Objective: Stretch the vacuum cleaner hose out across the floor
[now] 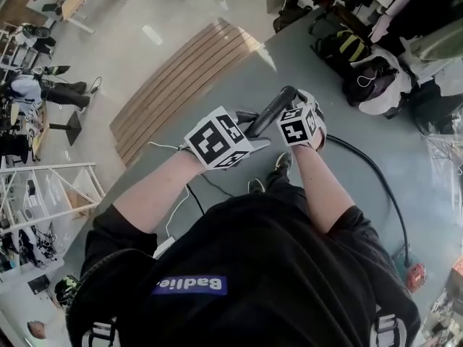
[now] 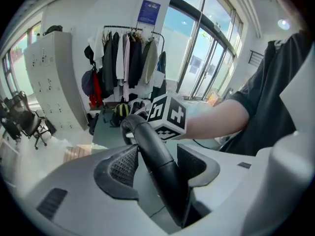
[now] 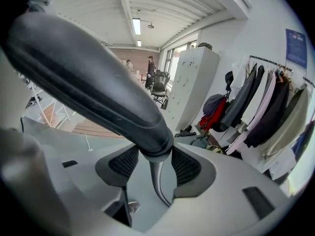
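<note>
In the head view both grippers meet on the black rigid tube (image 1: 269, 113) at the end of the vacuum hose (image 1: 377, 183), in front of the person's chest. The hose trails from there over the grey floor to the lower right. My left gripper (image 1: 249, 139) stands open; in the left gripper view the tube (image 2: 160, 156) runs between its pads (image 2: 123, 165) with a thin gap on the left side. My right gripper (image 1: 288, 111) is shut on the tube's collar (image 3: 155, 149). The right gripper's marker cube (image 2: 167, 114) shows beyond the tube's bent end.
A slatted wooden panel (image 1: 188, 78) lies on the floor ahead to the left. Bags (image 1: 362, 67) and a clothes rack (image 2: 129, 53) stand to the right. A white cable (image 1: 172, 215) runs by the person's feet (image 1: 282, 162). Grey lockers (image 3: 189, 82) line the wall.
</note>
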The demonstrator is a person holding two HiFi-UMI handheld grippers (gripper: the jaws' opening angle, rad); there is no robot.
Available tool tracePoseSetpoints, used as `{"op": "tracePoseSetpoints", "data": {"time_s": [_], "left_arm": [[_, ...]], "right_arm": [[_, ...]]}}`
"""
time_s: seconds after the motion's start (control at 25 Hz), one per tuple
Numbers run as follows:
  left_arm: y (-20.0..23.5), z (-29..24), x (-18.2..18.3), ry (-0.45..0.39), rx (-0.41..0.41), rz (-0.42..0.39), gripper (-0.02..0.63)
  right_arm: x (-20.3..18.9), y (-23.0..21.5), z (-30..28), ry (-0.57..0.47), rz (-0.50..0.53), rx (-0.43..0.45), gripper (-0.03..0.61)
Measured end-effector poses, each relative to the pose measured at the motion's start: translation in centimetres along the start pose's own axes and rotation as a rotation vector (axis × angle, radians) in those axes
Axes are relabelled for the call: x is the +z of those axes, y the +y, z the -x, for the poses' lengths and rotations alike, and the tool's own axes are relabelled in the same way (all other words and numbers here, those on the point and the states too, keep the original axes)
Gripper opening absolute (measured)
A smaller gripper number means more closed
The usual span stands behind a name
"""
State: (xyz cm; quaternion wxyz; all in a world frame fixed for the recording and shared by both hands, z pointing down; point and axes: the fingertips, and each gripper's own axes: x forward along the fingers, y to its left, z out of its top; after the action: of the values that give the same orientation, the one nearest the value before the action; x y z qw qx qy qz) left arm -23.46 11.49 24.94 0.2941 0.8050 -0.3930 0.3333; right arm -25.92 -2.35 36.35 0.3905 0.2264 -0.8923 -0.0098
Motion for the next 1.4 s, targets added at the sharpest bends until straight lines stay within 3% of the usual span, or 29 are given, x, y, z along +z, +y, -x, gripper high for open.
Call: {"op": "tracePoseSetpoints", "data": {"time_s": [0.28, 0.52, 0.8, 1.08, 1.24, 1.4], "left_arm": [[7.6, -1.3, 2.3, 0.109, 0.100, -0.089, 0.199], [12.8, -1.9, 5.7, 0.168, 0.078, -0.128, 0.165], [16.7, -2.4, 7.0, 0.221, -0.033, -0.158, 0.156], [22.3, 0.6, 6.2, 0.263, -0.197, -0.337, 0.155], [27.7, 3.3, 4.1, 0.248, -0.319, -0.415, 0.155], [32.6, 5.6, 2.9, 0.221, -0.381, -0.405, 0.155]], "right_arm": [[2.8, -3.8, -5.0, -0.051, -0.008, 0.084, 0.210], [3.1, -6.4, -8.5, -0.152, 0.023, 0.228, 0.196], [2.9, -5.1, -11.4, -0.185, 0.116, 0.336, 0.198], [6.6, -1.9, -14.2, -0.264, 0.174, 0.400, 0.209], [10.1, 1.0, -17.4, -0.272, 0.171, 0.389, 0.213], [13.6, 3.1, -20.9, -0.253, 0.153, 0.336, 0.215]]}}
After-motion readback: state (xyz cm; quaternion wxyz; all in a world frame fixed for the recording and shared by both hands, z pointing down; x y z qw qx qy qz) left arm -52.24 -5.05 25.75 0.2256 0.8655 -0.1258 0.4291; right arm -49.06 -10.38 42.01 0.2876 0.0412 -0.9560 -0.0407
